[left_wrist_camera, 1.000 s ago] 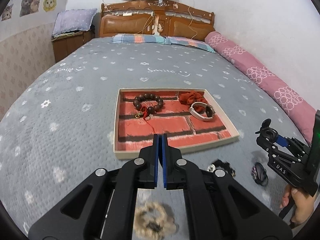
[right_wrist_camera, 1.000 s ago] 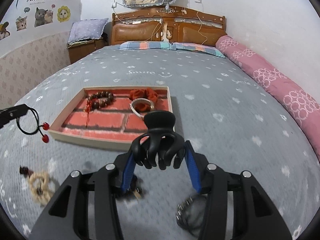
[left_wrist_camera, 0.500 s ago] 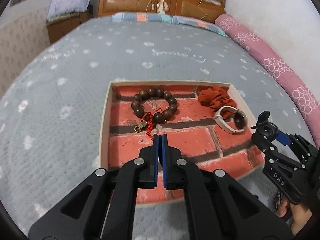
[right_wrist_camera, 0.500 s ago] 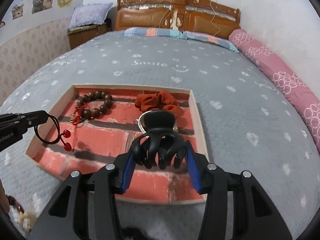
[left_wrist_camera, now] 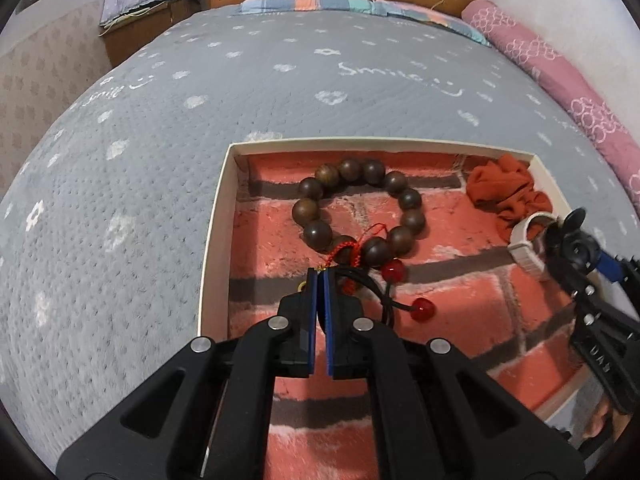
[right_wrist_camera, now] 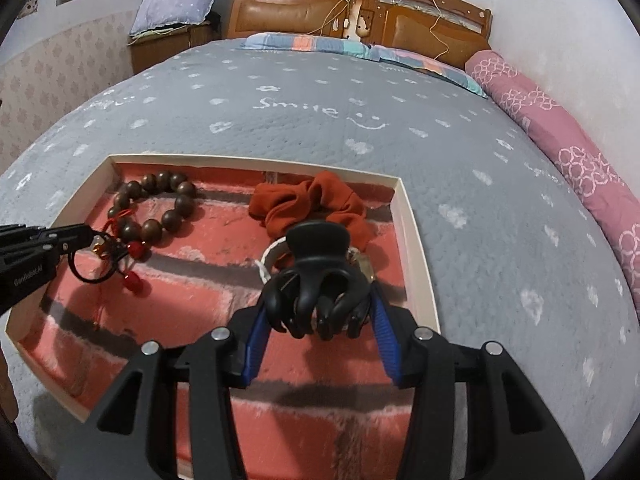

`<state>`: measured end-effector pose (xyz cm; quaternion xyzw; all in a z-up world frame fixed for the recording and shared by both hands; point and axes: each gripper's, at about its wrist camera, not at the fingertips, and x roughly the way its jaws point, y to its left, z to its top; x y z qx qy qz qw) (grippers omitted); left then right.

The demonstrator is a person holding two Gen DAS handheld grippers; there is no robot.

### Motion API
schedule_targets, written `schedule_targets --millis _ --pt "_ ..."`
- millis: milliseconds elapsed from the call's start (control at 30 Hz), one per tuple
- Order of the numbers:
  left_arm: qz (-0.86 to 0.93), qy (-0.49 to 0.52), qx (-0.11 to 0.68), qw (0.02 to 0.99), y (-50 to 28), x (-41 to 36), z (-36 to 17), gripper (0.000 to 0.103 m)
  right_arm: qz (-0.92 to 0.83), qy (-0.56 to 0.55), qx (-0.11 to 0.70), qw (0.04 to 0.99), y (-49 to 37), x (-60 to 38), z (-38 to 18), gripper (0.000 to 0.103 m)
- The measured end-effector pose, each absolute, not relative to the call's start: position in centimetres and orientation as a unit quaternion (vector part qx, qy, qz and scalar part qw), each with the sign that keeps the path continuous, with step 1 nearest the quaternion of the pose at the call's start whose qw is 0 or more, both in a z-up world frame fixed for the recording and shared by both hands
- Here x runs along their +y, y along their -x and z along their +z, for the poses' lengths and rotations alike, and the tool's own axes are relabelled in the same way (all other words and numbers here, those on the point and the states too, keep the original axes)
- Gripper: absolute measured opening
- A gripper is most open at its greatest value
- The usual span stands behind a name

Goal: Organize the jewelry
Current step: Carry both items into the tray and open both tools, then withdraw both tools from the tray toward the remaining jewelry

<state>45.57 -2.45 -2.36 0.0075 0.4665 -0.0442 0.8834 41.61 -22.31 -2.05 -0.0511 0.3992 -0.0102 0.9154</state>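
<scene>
— While looking along the left wrist view: where to find the black elastic hair tie with two red beads [left_wrist_camera: 385, 297]?
— Pinched in the left gripper [left_wrist_camera: 320, 276], pads pressed together on the thin cord. Dangling low over the shallow cream-rimmed tray with brick-print lining [left_wrist_camera: 216, 240], just beside the dark wooden bead bracelet with a red tassel [left_wrist_camera: 410, 200].
— Handling?
— Probably featherlight, limp and stretchy; likely to swing and to snag on that tassel. Best taken by the cord, not by the smooth round beads.
— Any writing?
— "Smile" in white on the grey bedspread [left_wrist_camera: 120, 160]. Blurred letters on the other tool at the right edge, perhaps "DAS"; hard to say.
— And from the right wrist view?
— Right gripper [right_wrist_camera: 320, 312] partly spread, clamped on the flanks of the black plastic claw clip [right_wrist_camera: 316, 264], teeth turned toward the camera. Held over the tray's right part, in front of the pale watch-like band [right_wrist_camera: 266, 258] and near the rust-orange fabric scrunchie [right_wrist_camera: 316, 204]. Touching the lining or not: cannot tell.
— Handling there?
— Looks light, rigid and glossy, so likely slippery; spring-hinged, with thin, breakable teeth. Safer gripped across the broad body than by the teeth.
— Text?
— "Smile" with a smiley on the bedspread here too; "GenRobot.AI" in white on the left tool's side.
</scene>
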Motion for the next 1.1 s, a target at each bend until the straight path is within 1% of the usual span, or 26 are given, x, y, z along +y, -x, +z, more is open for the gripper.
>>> schedule_targets --millis 200,267,367,400,433,467,533,600,667,733,800,833,933,1000,1100 --pt "-0.042 -0.012 0.480 0.876 -46.4 -2.6 -3.3 0.004 -0.016 0.069 0.406 0.911 -42.9 -22.0 -1.8 0.047" --pt "-0.040 -0.014 0.482 0.875 -46.5 -2.7 -3.4 0.007 -0.019 0.078 0.407 0.910 -43.0 -21.8 -1.9 0.049" --pt "-0.036 -0.013 0.484 0.874 -46.3 -2.5 -3.6 0.020 -0.016 0.091 0.408 0.908 -42.7 -21.3 -2.2 0.049" --pt "-0.034 -0.012 0.484 0.874 -46.1 -2.4 -3.6 0.031 -0.015 0.090 0.408 0.908 -42.5 -21.3 -2.2 0.050" --pt "-0.031 -0.013 0.484 0.875 -46.0 -2.3 -3.6 0.041 -0.015 0.089 0.409 0.908 -42.4 -21.4 -2.2 0.056" --pt "-0.029 -0.014 0.480 0.876 -45.7 -2.2 -3.5 0.044 -0.016 0.088 0.408 0.909 -42.3 -21.4 -2.2 0.063" --pt "-0.029 -0.016 0.476 0.879 -45.3 -2.0 -3.1 0.052 -0.012 0.087 0.401 0.912 -41.8 -21.5 -1.9 0.066" --pt "-0.029 -0.014 0.474 0.880 -44.7 -1.8 -2.4 0.058 -0.013 0.083 0.401 0.912 -41.4 -21.7 -1.5 0.070" --pt "-0.031 -0.012 0.467 0.884 -44.0 -1.6 -1.6 0.066 -0.004 0.071 0.402 0.913 -40.9 -22.0 -0.9 0.078" --pt "-0.030 -0.008 0.454 0.890 -43.2 -1.4 -0.4 0.084 0.008 0.060 0.401 0.914 -40.1 -22.4 -0.1 0.084" --pt "-0.029 0.001 0.434 0.900 -41.8 -0.8 1.0 0.092 0.015 0.052 0.395 0.917 -39.2 -22.8 0.8 0.089" --pt "-0.028 0.005 0.428 0.903 -41.2 -0.5 1.6 0.094 0.017 0.049 0.389 0.920 -38.5 -23.2 1.5 0.091" --pt "-0.021 0.009 0.414 0.910 -39.5 0.5 3.2 0.096 0.020 0.035 0.384 0.922 -36.8 -24.1 2.9 0.096" --pt "-0.012 0.010 0.404 0.915 -38.3 1.3 4.1 0.098 0.020 0.019 0.384 0.923 -35.7 -25.0 3.6 0.096" --pt "-0.003 0.008 0.390 0.921 -36.1 2.4 5.5 0.098 0.011 -0.006 0.382 0.924 -34.0 -26.7 4.7 0.097"
